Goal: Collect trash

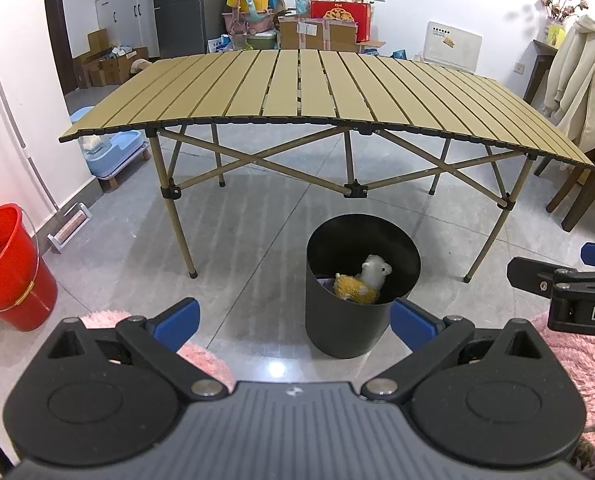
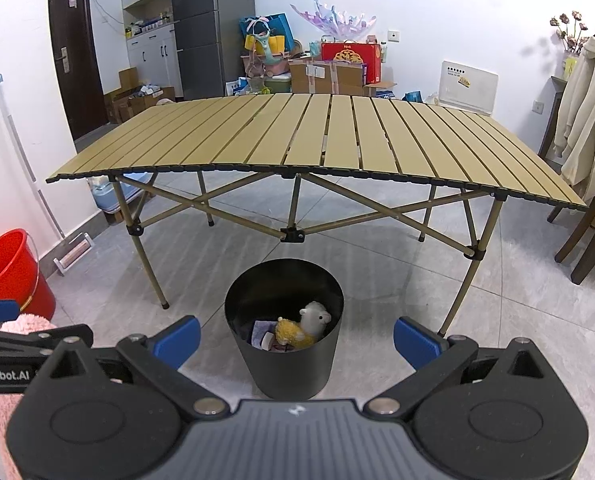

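The black bin [image 1: 363,286] stands on the tiled floor just in front of the slatted folding table [image 1: 321,92], near the table's front edge. Inside the bin lies a plush sheep [image 1: 363,280] with a yellow body and white head, and the right wrist view shows a few scraps of trash [image 2: 266,334] beside it at the bin's bottom. The left gripper [image 1: 295,316] hovers on the near side of the bin, its blue-tipped jaws spread wide and holding nothing. The right gripper [image 2: 296,334] hangs likewise on the near side of the bin, jaws wide apart and empty. A red bucket [image 1: 11,268] sits well to the left of the bin, by the wall.
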Action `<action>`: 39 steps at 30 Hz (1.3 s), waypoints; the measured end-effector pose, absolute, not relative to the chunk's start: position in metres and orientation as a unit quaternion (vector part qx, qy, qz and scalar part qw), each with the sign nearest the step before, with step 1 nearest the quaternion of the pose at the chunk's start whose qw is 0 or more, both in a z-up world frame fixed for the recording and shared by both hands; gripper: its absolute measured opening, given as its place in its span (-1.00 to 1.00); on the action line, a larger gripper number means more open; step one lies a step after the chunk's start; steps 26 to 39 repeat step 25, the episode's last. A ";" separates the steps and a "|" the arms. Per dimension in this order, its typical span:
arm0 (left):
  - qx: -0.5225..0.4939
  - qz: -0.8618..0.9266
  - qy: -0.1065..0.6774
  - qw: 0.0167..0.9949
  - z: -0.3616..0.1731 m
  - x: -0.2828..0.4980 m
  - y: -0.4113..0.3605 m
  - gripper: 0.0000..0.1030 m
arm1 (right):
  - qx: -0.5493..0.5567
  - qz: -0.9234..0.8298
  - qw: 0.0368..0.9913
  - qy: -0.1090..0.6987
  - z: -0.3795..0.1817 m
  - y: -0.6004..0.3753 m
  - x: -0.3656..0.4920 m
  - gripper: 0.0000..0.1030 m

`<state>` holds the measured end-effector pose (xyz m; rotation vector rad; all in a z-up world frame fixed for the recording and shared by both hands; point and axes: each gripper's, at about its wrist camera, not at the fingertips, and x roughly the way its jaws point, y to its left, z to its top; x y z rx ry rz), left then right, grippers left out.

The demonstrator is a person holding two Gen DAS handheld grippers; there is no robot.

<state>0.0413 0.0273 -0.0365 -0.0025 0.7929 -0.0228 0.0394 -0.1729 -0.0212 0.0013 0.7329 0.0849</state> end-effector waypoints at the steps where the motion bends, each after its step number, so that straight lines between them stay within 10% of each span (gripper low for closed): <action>1: -0.001 -0.011 0.386 0.923 -0.036 0.041 0.027 1.00 | 0.001 0.042 0.933 0.358 -0.021 -0.173 0.039 1.00; 39: 0.004 -0.008 0.383 0.924 -0.039 0.040 0.029 1.00 | -0.001 0.043 0.932 0.360 -0.020 -0.175 0.041 1.00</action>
